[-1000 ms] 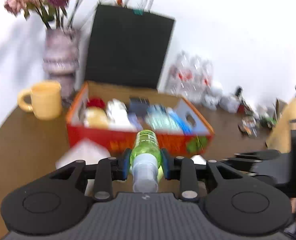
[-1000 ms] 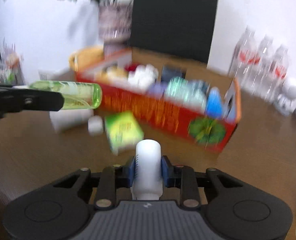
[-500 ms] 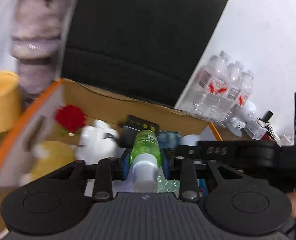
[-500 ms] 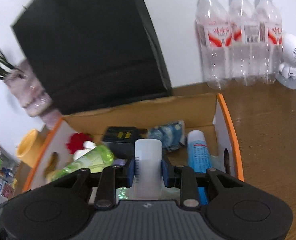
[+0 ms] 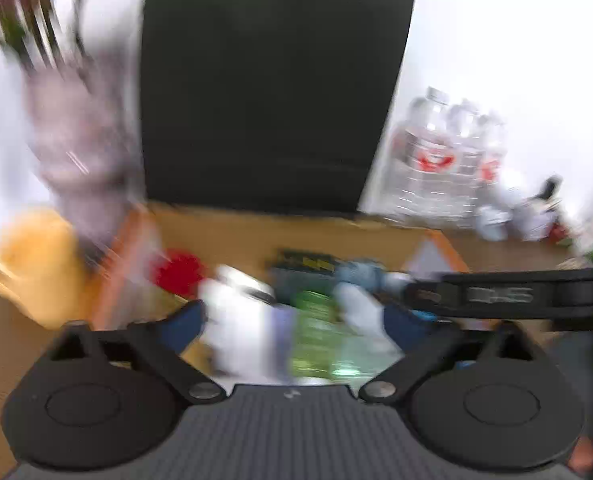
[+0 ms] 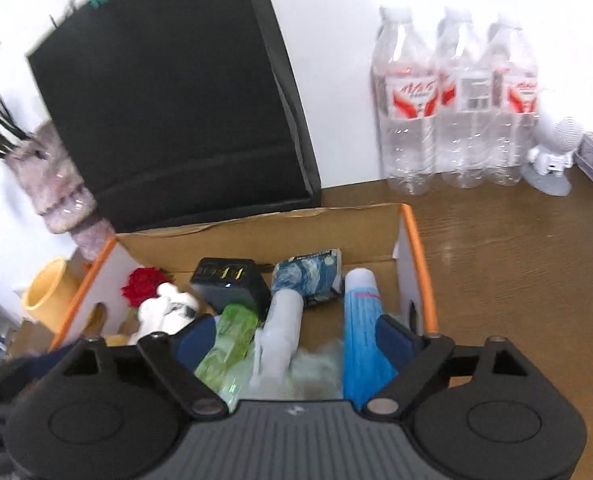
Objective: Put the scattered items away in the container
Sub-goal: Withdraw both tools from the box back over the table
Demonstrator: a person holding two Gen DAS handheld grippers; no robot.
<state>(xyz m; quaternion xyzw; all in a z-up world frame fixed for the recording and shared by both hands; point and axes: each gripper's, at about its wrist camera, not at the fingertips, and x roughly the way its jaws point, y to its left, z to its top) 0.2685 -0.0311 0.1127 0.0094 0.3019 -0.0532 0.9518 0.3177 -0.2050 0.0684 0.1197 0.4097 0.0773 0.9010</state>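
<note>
Both claws now spread, empty | green bottle (image 6: 228, 344) and white bottle (image 6: 280, 328) released into box (image 6: 416, 248) | lying lengthwise just ahead of right claw (image 6: 292, 340); left claw (image 5: 292, 320) alongside.

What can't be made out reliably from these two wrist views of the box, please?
- Left wrist view: motion blur smears the box contents; the green bottle is only a streak.
- Right wrist view: the near ends of the green bottle, white bottle and blue tube are hidden behind the right tongs.
- Right wrist view: the yellow mug is partly hidden by the box wall.
</note>
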